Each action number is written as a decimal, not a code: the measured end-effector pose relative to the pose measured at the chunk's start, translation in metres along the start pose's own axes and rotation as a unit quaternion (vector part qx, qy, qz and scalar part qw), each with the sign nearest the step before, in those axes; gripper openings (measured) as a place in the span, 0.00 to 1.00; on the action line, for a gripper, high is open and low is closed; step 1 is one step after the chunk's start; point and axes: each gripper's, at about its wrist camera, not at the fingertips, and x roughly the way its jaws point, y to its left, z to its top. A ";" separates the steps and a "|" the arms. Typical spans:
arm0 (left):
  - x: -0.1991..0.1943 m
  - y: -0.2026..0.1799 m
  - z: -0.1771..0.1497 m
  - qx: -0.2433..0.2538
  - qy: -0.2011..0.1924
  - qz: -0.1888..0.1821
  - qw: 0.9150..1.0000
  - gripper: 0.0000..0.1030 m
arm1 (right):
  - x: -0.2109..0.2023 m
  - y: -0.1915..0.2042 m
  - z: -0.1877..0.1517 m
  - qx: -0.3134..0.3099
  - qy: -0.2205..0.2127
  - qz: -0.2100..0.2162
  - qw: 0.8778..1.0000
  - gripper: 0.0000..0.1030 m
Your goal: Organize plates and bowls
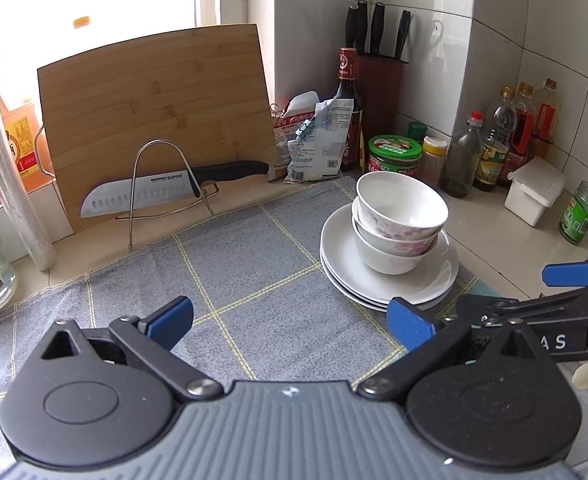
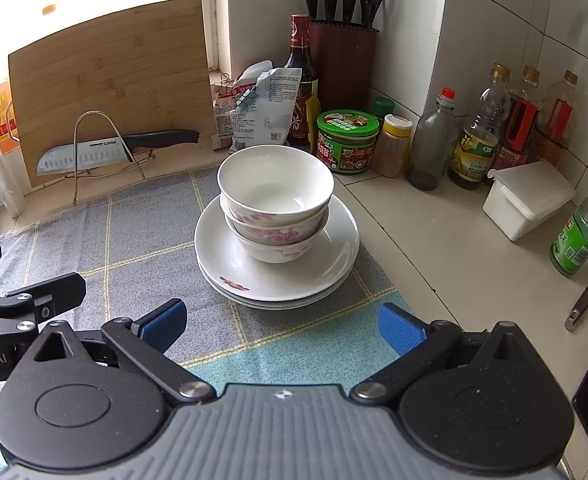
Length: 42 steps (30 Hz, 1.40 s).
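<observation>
Tiled kitchen counter (image 2: 434, 216): both hand-held grippers, left (image 1: 289, 322) and right (image 2: 281, 322), gape wide, empty; bowls (image 2: 273, 204) nested on plates (image 2: 229, 264) at twelve o'clock need a square, gentle rim grasp.

Home kitchen: knife block (image 2: 344, 64), condiment bottles (image 2: 476, 136).

A knife (image 1: 165, 194) rests against the cutting board (image 1: 157, 112).

Both wrist views look forward, slightly down over counter; share stacked bowls (image 1: 400, 222) (image 2: 274, 204), right view nearer.
</observation>
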 end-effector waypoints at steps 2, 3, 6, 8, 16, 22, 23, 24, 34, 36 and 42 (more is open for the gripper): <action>0.000 0.000 0.000 0.000 0.000 0.000 1.000 0.99 | -0.001 0.000 0.000 -0.001 -0.001 -0.001 1.000 1.00; 0.000 -0.001 0.000 0.000 0.000 0.000 1.000 0.99 | -0.001 0.000 0.000 -0.001 -0.001 -0.002 1.000 1.00; 0.000 -0.001 0.000 0.000 0.000 0.001 1.000 0.99 | -0.002 -0.002 0.001 -0.001 -0.003 -0.003 1.000 1.00; -0.001 -0.001 0.001 0.000 0.000 0.000 1.000 0.99 | -0.003 -0.002 0.001 -0.001 -0.005 -0.003 1.000 1.00; -0.001 -0.003 0.002 0.003 0.001 -0.001 1.000 0.99 | -0.004 -0.003 0.002 0.000 -0.008 -0.004 1.000 1.00; -0.002 -0.003 0.002 0.004 0.001 -0.002 1.000 0.99 | -0.004 -0.004 0.003 0.001 -0.008 -0.005 1.000 1.00; -0.002 -0.003 0.002 0.005 0.001 -0.002 1.000 0.99 | -0.004 -0.004 0.003 0.001 -0.007 -0.005 1.000 1.00; -0.001 -0.004 0.003 0.005 0.001 -0.002 1.000 0.99 | -0.004 -0.004 0.003 0.001 -0.007 -0.006 1.000 1.00; -0.001 -0.003 0.003 0.005 0.002 -0.004 1.000 0.99 | -0.005 -0.004 0.004 0.000 -0.009 -0.009 1.000 1.00; -0.001 -0.003 0.003 0.006 0.001 -0.004 1.000 0.99 | -0.005 -0.004 0.004 0.000 -0.010 -0.009 1.000 1.00; -0.001 -0.003 0.003 0.006 0.002 -0.004 1.000 0.99 | -0.005 -0.003 0.005 -0.001 -0.010 -0.011 1.000 1.00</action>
